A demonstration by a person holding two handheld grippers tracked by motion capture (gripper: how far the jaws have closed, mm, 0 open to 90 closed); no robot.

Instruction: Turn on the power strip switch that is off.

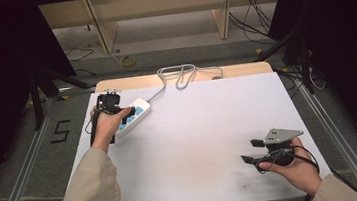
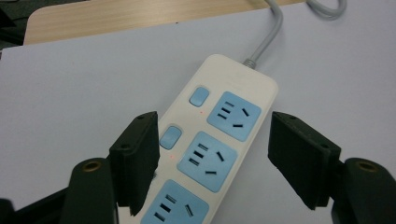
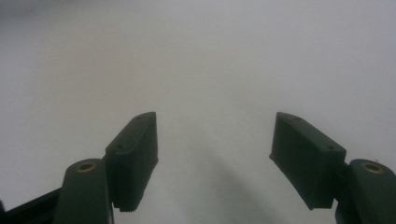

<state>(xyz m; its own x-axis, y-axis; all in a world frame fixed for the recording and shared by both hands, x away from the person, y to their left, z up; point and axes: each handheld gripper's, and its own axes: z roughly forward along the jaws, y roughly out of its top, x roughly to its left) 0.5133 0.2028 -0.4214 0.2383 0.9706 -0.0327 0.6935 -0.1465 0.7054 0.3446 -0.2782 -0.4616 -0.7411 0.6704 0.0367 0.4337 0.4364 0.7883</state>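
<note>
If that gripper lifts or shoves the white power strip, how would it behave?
The power strip looks like a rigid plastic block lying flat, so it probably slides rather than tips or rolls. Its smooth shell may be slippery between the left gripper's open jaws. The grey cable, looped behind it, is floppy and would likely drag.

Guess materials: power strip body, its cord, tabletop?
Power strip: looks like glossy cream moulded plastic, rounded corners, blue socket faces. Cord: grey, smooth and bending, probably rubber or PVC sheath. Tabletop: matte white sheet, material unclear; a light wood-grain board shows at its far edge.
</note>
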